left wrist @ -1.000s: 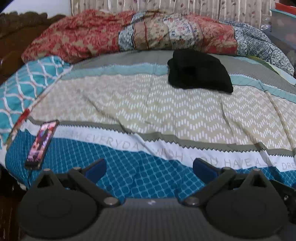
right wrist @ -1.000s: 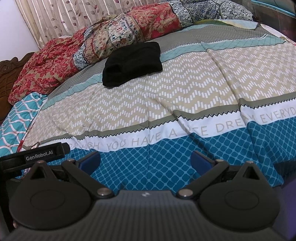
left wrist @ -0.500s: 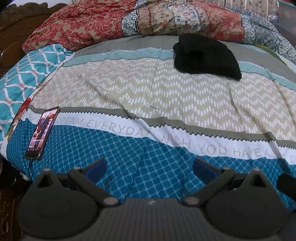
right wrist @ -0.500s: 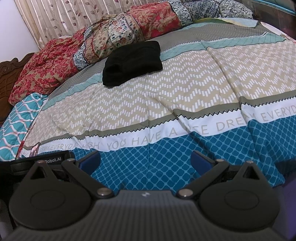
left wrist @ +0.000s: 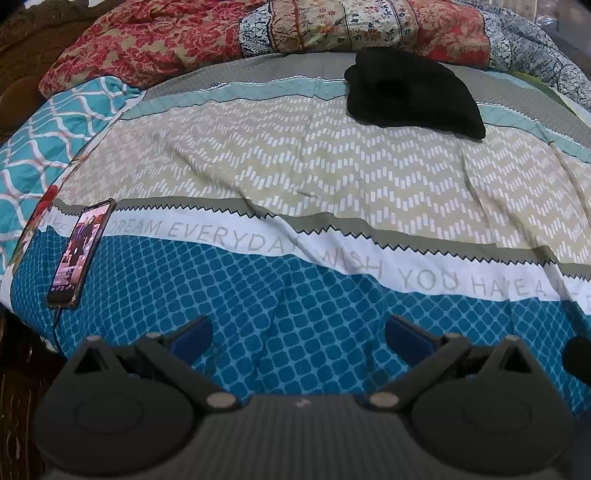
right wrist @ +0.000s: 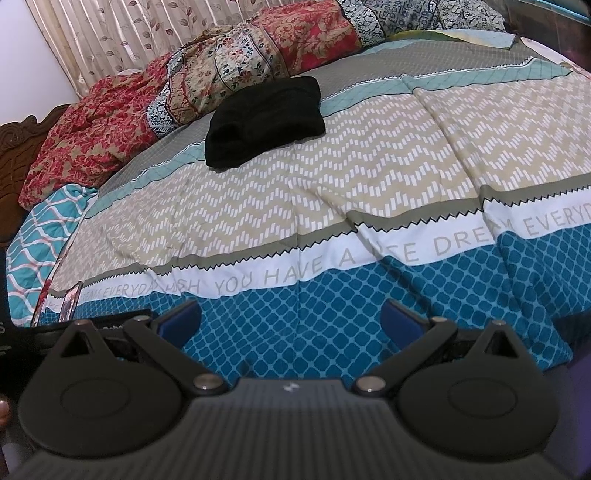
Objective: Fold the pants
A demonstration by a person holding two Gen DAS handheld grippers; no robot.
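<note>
The black pants (left wrist: 413, 92) lie in a compact folded bundle on the far side of the bed, on the grey and teal stripes; they also show in the right wrist view (right wrist: 264, 120). My left gripper (left wrist: 298, 334) is open and empty, held over the blue near edge of the bedspread, far from the pants. My right gripper (right wrist: 291, 320) is open and empty too, over the same blue edge, to the right of the left one.
A patterned bedspread (left wrist: 295, 184) covers the bed. A phone (left wrist: 82, 253) with a lit screen lies at the near left corner. Crumpled red floral quilts (left wrist: 258, 33) pile up along the far side. A carved wooden headboard (right wrist: 14, 140) stands at the left.
The left gripper has tilted downward, so the bed sits higher in its view. The right gripper has barely moved. The pants have not moved.
</note>
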